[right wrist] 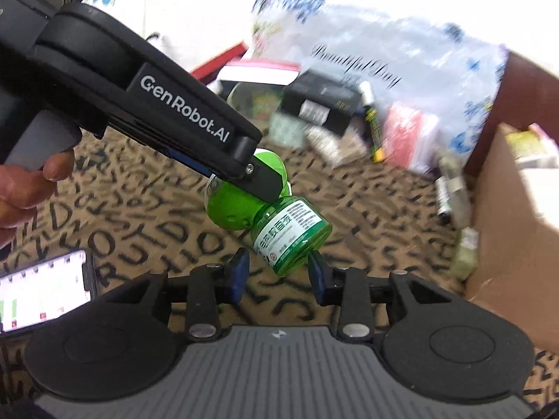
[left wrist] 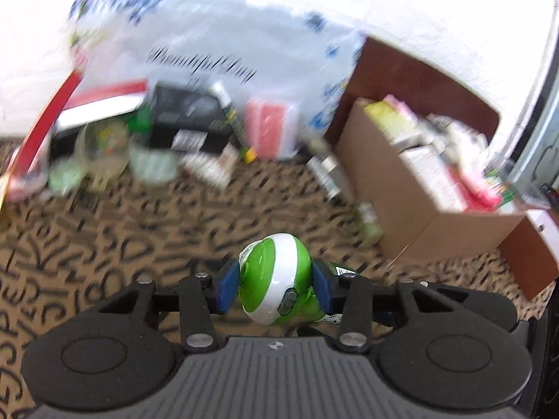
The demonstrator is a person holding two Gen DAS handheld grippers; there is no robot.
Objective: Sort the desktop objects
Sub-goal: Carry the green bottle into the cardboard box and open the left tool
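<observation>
My left gripper point(left wrist: 276, 281) is shut on a round green-and-white plug-in device point(left wrist: 279, 262), with its blue pads point(left wrist: 227, 288) pressing both sides. In the right wrist view the same gripper point(right wrist: 260, 183) comes in from the upper left and holds the device's green head point(right wrist: 227, 206) in the air. A green liquid bottle point(right wrist: 291, 234) with a barcode label hangs from the device, tilted down to the right. The bottle's base sits between the fingertips of my right gripper point(right wrist: 277, 270). That gripper is open, with a gap showing at its left pad point(right wrist: 239, 274).
An open cardboard box point(left wrist: 419, 188) full of packets stands at the right, also seen in the right wrist view point(right wrist: 506, 216). A white printed bag point(left wrist: 227, 35), a black box point(left wrist: 185, 111) and small bottles crowd the back. A lit phone point(right wrist: 42, 289) lies at the left on the lettered cloth point(right wrist: 367, 202). A hand point(right wrist: 21, 188) grips the left gripper's handle.
</observation>
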